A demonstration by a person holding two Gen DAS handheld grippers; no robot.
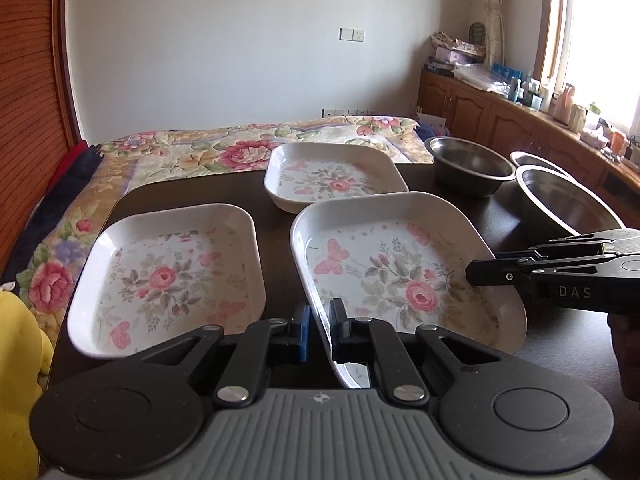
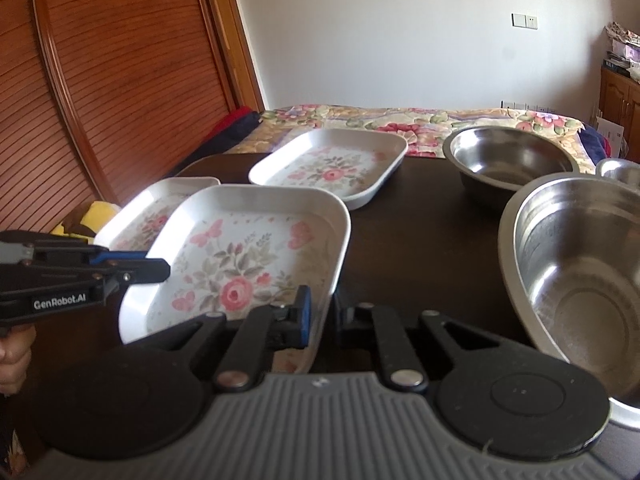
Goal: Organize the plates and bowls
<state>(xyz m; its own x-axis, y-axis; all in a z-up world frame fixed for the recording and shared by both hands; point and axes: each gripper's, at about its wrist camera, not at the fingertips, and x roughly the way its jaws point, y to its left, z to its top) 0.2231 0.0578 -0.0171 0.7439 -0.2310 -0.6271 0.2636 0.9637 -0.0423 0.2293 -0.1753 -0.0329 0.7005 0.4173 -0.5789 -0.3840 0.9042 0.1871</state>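
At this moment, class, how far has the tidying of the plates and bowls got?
Nothing looks stacked yet. In hand: the left gripper and right gripper both straddle opposite rims of the near floral plate, which sits tilted. Left to do: the left floral plate and far floral plate lie apart on the dark table, and the steel bowls stand separately, unnested.

White wall point(image 1: 240, 60); floral-quilted bed point(image 1: 208, 152); slatted wooden door point(image 2: 120, 80); wooden cabinets point(image 1: 480, 112) under a bright window point(image 1: 600, 32).
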